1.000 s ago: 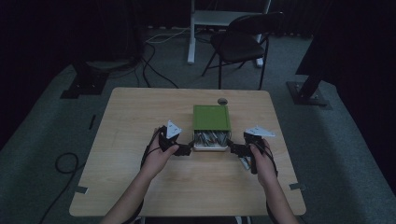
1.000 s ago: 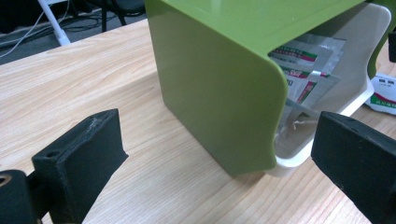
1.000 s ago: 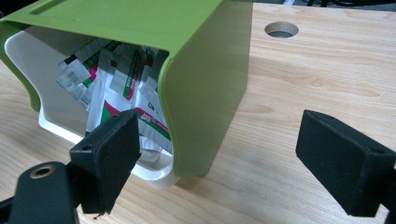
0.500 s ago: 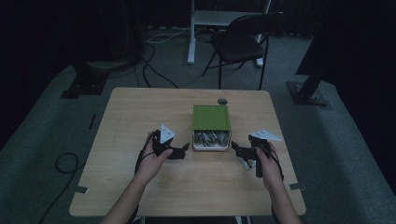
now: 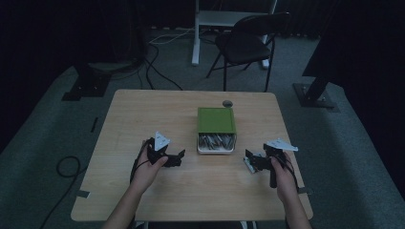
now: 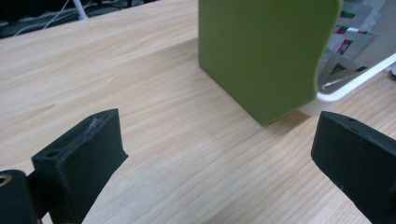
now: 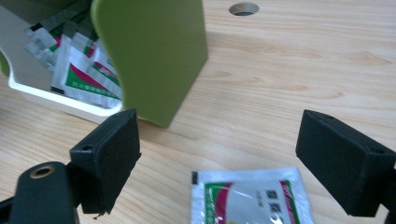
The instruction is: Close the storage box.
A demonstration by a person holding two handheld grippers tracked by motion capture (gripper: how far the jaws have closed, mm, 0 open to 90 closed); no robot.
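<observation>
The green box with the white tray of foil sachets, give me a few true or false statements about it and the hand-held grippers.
1. The green box with the white tray stands between the two grippers. True.
2. The right hand-held gripper is shut on a sachet. False: its jaws are open, and the silver sachet lies on the wooden table between them.
3. The left hand-held gripper is open and empty. True.
4. The tray is empty. False: it holds sachets.

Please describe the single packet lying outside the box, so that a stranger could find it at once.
On the light wooden table, look right of the green-lidded white box. A flat silver foil packet with a green-and-red label lies alone on the wood between the right gripper's open jaws; the others sit inside the box.
</observation>
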